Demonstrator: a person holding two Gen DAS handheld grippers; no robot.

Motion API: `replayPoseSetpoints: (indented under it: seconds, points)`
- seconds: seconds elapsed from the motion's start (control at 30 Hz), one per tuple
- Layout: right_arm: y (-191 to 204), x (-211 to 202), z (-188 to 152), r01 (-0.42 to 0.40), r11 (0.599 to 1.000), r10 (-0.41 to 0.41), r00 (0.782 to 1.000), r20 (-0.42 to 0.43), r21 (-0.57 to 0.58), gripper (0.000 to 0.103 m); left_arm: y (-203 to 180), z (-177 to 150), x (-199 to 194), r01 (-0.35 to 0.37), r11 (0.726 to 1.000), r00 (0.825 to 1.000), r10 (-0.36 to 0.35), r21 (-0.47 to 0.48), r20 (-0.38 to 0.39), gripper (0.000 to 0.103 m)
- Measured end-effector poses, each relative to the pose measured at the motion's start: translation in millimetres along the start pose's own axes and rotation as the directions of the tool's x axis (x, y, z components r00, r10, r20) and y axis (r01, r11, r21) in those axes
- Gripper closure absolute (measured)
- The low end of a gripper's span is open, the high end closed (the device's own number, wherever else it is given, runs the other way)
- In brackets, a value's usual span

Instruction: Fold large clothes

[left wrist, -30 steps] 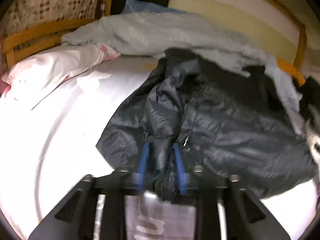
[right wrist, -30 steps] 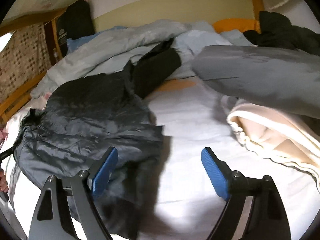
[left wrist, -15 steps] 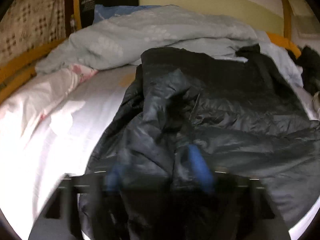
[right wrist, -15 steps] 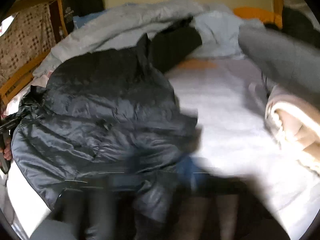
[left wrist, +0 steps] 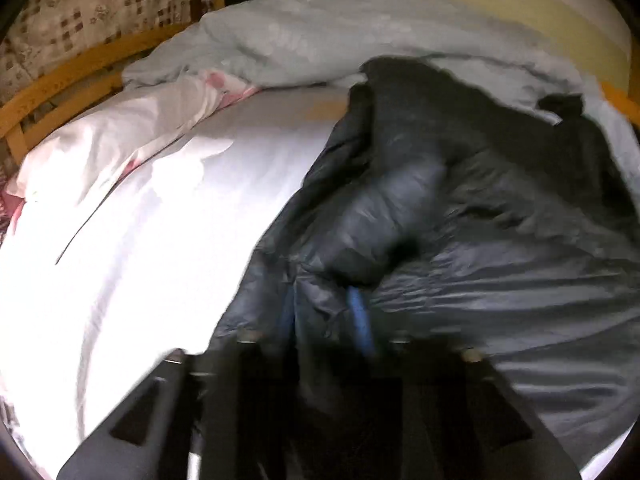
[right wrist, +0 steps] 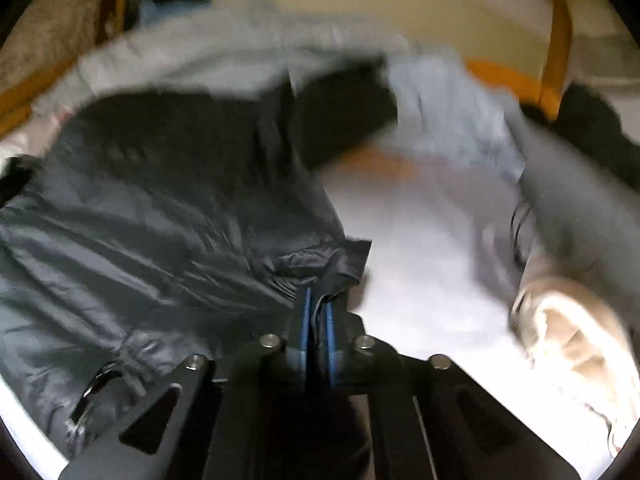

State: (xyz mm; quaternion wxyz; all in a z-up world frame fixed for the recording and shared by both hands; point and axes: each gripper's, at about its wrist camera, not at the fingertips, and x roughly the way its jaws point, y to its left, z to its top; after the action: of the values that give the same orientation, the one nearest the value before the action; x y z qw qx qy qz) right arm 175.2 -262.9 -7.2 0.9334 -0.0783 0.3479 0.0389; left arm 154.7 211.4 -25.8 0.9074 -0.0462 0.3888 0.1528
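On the white sheet (left wrist: pixel 140 240), both grippers pinch the jacket (right wrist: pixel 140 220) edges.

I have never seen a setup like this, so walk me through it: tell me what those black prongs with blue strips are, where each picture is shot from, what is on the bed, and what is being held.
There is no robot here. A person holds a two-finger clamp in each hand, and each clamp carries a wide-angle camera that looks along its fingers. One picture comes from the left gripper, the other from the right gripper. A dark puffer jacket lies on a white sheet, with a pale duvet behind and a cream garment at the right. Both clamps are shut on the jacket's fabric.
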Motion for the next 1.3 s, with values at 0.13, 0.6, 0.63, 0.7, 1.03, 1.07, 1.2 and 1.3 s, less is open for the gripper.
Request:
replayPoseSetpoints:
  seconds: [0.13,0.6,0.63,0.7,1.03,1.07,1.2,1.3]
  points:
    - [-36.1,-34.1,-3.6,0.011,0.987,-0.035,0.988,0.150,0.158,0.010,14.0,-2.8,-16.9,-0.002,0.998,0.999,0.005,-0.060,0.037,0.031]
    - [-42.2,-13.1,-57.6,-0.364,0.851,0.398,0.917,-0.015,0.379,0.010,-7.8,-43.6,-28.5,0.138,0.990,0.990,-0.137,0.010,-0.042,0.012]
    - [-34.1,-12.7,-55.2,-0.342,0.872,0.372,0.928,-0.018,0.350,0.011,-11.8,-44.1,-30.5,0.157,0.987,0.987,-0.156,0.016,-0.043,0.034]
    - [-14.4,-13.7,-50.0,-0.348,0.899,0.365,0.931,-0.015,0.266,0.065,-21.9,-45.8,-39.9,0.231,0.972,0.973,-0.231,0.029,-0.018,0.075]
    - [-12.8,-133.1,-80.6,-0.037,0.988,0.026,0.997,0.076,0.148,0.097,-27.8,-86.0,-113.3,0.365,0.931,0.931,-0.365,-0.004,0.013,0.078]
    - [-19.6,-142.7,-87.7,-0.047,0.983,0.035,0.997,0.071,0.177,0.097,-24.4,-91.6,-114.6,0.373,0.928,0.928,-0.373,-0.011,0.001,0.070]
    - [-34.8,-138.6,-106.9,-0.059,0.977,0.056,0.998,0.022,0.207,0.092,-18.5,-111.3,-120.4,0.321,0.947,0.946,-0.321,0.020,0.035,0.044]
    - [-41.5,-133.1,-113.8,0.029,0.980,-0.036,0.999,0.031,0.199,0.072,-21.9,-106.6,-141.2,0.245,0.966,0.961,-0.254,0.086,0.109,0.043]
